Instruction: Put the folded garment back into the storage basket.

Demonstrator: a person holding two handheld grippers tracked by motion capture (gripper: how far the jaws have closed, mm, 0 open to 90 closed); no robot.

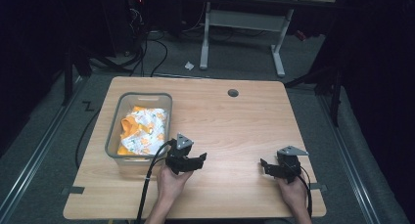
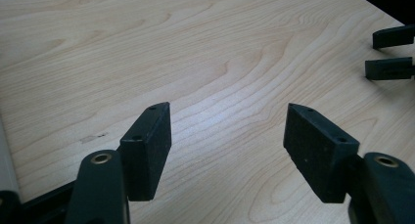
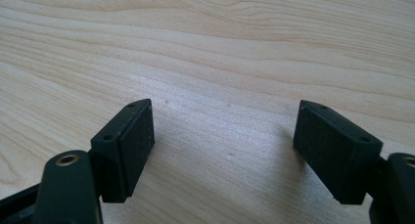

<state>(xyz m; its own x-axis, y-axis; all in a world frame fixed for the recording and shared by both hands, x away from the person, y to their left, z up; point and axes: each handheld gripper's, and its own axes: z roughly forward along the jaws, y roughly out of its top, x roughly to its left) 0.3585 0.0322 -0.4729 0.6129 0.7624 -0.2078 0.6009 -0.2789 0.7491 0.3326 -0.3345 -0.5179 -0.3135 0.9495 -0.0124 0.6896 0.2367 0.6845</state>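
Both hands come in from the bottom edge, low over the tabletop; left hand near the bin, left tongs aimed right; right hand well apart, right tongs aimed left; both tongs released, jaws spread wide w/ nothing between, bare wood below; bin at table's left w/ orange-white cloth inside
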